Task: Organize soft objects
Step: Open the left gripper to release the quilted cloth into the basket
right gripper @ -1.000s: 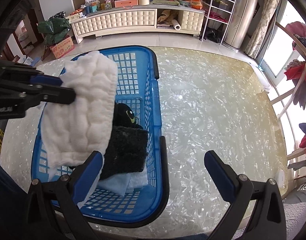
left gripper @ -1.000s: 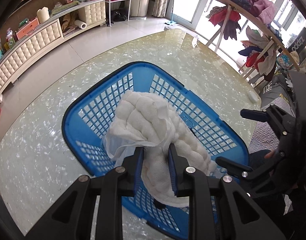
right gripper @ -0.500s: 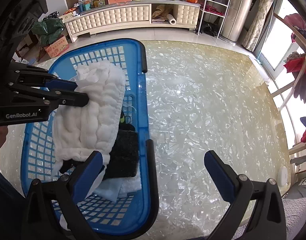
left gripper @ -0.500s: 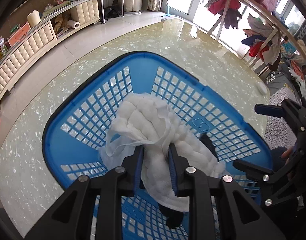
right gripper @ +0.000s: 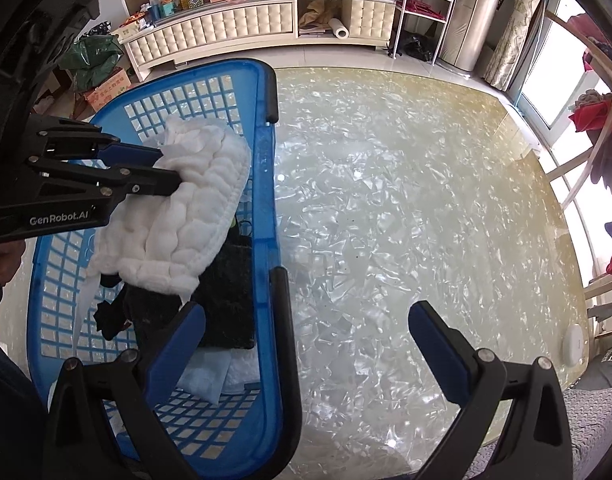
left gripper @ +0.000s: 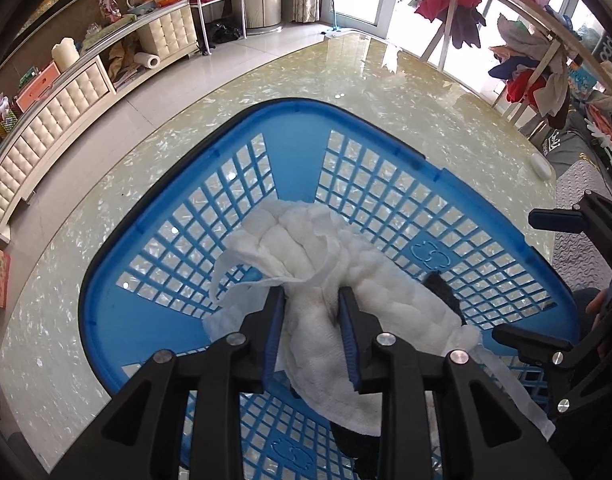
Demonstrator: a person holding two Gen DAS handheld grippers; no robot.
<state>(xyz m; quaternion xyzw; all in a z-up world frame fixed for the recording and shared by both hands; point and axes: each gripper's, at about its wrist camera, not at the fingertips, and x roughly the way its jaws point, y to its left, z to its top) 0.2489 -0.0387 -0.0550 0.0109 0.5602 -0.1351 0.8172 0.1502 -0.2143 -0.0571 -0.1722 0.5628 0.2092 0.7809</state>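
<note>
My left gripper (left gripper: 311, 296) is shut on a white quilted towel (left gripper: 306, 248) and holds it low inside the blue plastic basket (left gripper: 290, 120). From the right wrist view the towel (right gripper: 186, 216) drapes over dark clothes (right gripper: 226, 300) and a pale cloth (right gripper: 210, 380) lying in the basket (right gripper: 266, 208); the left gripper (right gripper: 170, 168) reaches in from the left. My right gripper (right gripper: 306, 320) is open and empty, above the basket's right rim and the glossy table (right gripper: 406, 200).
A cream sideboard (right gripper: 246, 24) with boxes and a paper roll lines the far wall. A clothes rack (left gripper: 526, 40) full of garments stands at the right. A small white puck (right gripper: 574, 344) lies near the table's right edge.
My left gripper has lowered the towel from above the basket down into it, onto the dark clothes. The right gripper stays open and has shifted slightly.
</note>
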